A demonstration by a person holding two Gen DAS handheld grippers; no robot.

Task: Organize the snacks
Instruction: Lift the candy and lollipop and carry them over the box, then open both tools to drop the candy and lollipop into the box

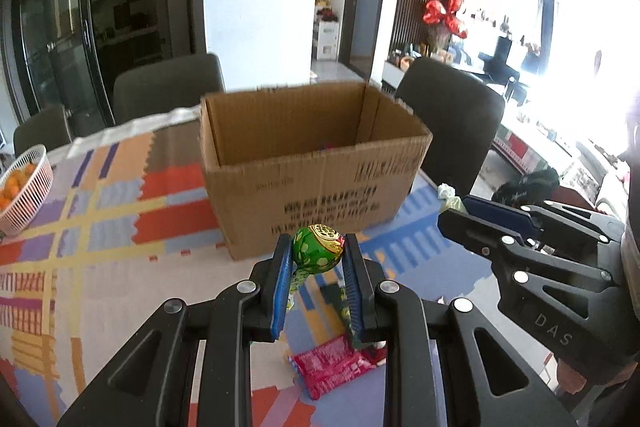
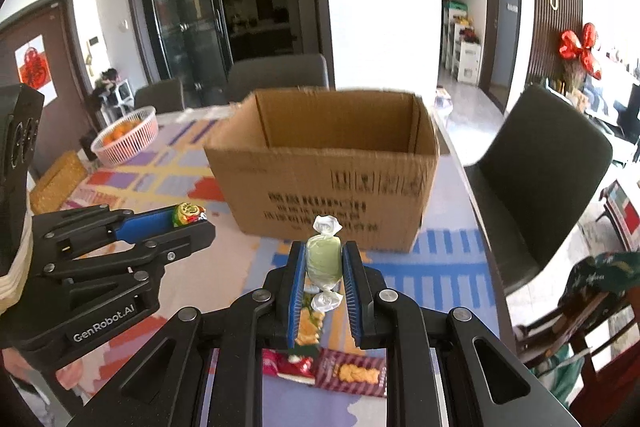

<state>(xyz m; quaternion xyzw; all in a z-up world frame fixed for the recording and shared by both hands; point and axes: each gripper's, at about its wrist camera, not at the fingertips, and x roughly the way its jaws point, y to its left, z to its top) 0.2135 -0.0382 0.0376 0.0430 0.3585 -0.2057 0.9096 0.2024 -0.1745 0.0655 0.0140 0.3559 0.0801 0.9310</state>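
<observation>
Above the patterned tablecloth (image 1: 100,211), left gripper (image 1: 318,251) clamps a green foil-wrapped lollipop (image 1: 319,246) and right gripper (image 2: 324,263) a pale green twist-wrapped candy (image 2: 323,261), both facing the open brown cardboard box (image 2: 328,163) just ahead, neither visibly nearer.

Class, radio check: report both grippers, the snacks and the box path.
Left gripper shut on green lollipop. Right gripper shut on pale green candy. Cardboard box open ahead, nothing between. Packets left on table.

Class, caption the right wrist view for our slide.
Right gripper holds a pale green twist-wrapped candy before an open brown cardboard box.
</observation>
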